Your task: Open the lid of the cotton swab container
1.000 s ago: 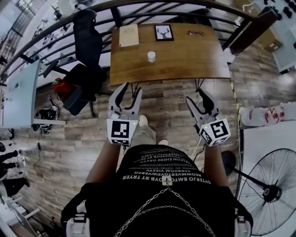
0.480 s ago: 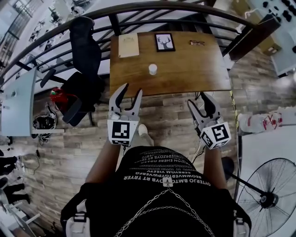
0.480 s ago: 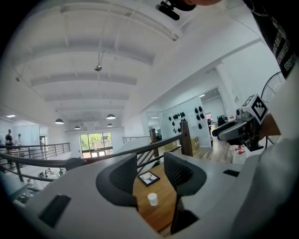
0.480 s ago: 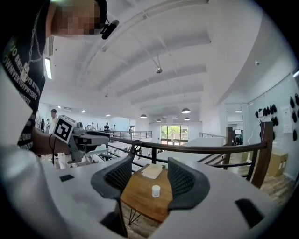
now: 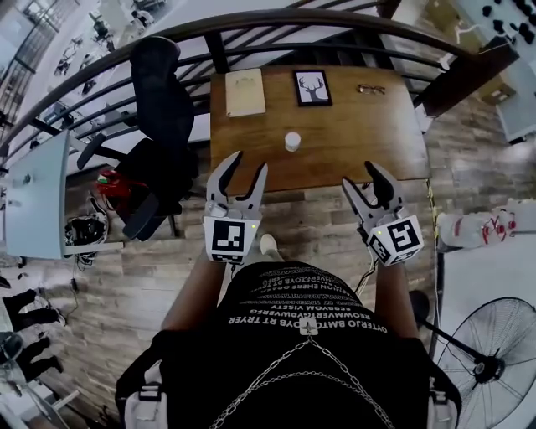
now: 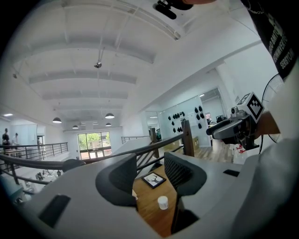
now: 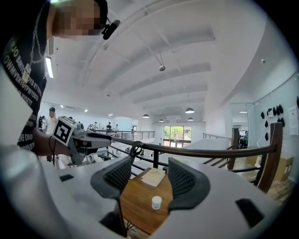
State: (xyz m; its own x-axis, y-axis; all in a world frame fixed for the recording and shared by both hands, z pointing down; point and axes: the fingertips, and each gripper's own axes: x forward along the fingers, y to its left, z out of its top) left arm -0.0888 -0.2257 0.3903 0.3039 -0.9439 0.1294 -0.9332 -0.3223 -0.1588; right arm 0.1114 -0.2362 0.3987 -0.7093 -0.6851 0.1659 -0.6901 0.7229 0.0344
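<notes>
A small white cotton swab container (image 5: 292, 141) stands upright with its lid on, near the front middle of a wooden table (image 5: 352, 134). It shows between the jaws in the left gripper view (image 6: 162, 202) and in the right gripper view (image 7: 156, 202), still far off. My left gripper (image 5: 246, 166) is open and empty, held over the floor just short of the table's front edge. My right gripper (image 5: 360, 174) is open and empty too, its tips at the table's front edge to the right.
On the table lie a framed deer picture (image 5: 311, 87), a pale notebook (image 5: 244, 91) and a pair of glasses (image 5: 372, 88). A black office chair (image 5: 159, 100) stands left of the table. A curved railing (image 5: 276, 21) runs behind it. A standing fan (image 5: 494, 360) is at the lower right.
Both grippers have moved forward toward the table together with the person; the table and container now sit closer in the head view. Both stay open and empty.
</notes>
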